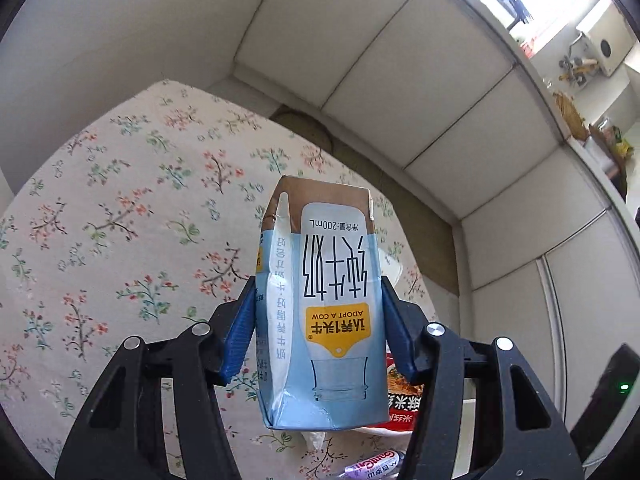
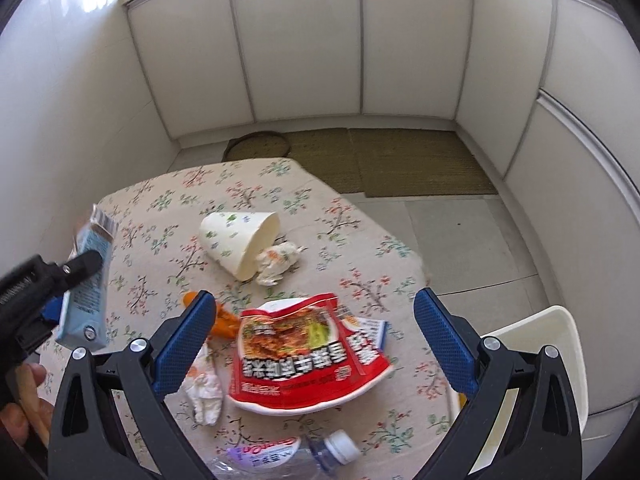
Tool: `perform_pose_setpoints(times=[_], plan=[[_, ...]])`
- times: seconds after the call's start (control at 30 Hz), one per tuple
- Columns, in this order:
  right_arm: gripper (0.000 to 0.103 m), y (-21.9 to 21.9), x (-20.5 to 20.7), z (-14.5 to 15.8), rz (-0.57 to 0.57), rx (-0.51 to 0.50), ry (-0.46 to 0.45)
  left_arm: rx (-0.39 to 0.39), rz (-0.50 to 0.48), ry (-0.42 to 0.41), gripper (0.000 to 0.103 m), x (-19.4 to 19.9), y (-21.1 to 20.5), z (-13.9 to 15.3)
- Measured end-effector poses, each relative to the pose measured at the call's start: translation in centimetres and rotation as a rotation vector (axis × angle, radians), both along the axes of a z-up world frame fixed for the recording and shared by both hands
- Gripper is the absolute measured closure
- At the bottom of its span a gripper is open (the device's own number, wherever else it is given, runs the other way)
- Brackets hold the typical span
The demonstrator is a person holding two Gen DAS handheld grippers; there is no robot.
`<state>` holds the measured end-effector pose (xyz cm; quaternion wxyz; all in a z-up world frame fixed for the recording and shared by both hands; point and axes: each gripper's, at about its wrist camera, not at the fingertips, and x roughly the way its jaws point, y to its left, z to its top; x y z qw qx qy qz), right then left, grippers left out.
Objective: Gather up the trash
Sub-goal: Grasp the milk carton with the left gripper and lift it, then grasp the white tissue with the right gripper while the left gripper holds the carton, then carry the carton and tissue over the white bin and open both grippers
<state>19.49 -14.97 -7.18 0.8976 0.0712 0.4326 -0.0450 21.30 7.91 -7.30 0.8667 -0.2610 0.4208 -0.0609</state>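
My left gripper (image 1: 318, 320) clamps the milk carton (image 1: 324, 304), lifted above the floral table (image 1: 120, 220) | my right gripper (image 2: 316, 340) gapes wide over the red noodle bowl (image 2: 308, 360) | paper cup (image 2: 240, 240) lies tipped beyond.

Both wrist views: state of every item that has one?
milk carton: lifted, upside down, clamped in left tool
right tool: open, empty, above red noodle packet
paper cup: tipped on its side
plastic bottle: lying down, capped
tissue: crumpled at cup mouth
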Motion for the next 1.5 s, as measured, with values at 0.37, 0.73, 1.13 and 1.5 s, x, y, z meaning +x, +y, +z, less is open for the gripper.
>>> perform_pose_setpoints(times=[0.37,0.73,1.13,1.5], plan=[[0.009,11.8,0.6,-5.7,0.301,-0.135,0.165,-0.036,0.037,-0.075,0.048,-3.9,5.4,5.0],[0.048,14.3,1.0,-11.4,0.401,-0.188,0.313,-0.061,0.054,-0.061,0.048,-5.2,7.4,5.3],[0.065,12.6,-0.3,-4.1,0.412,0.077,0.105,-0.012,0.074,-0.038,0.048,-5.1,7.3,4.7],[0.065,8.7,-3.1,3.3,0.316,0.090,-0.169,0.053,0.074,-0.131,0.048,-5.9,5.1,6.5]])
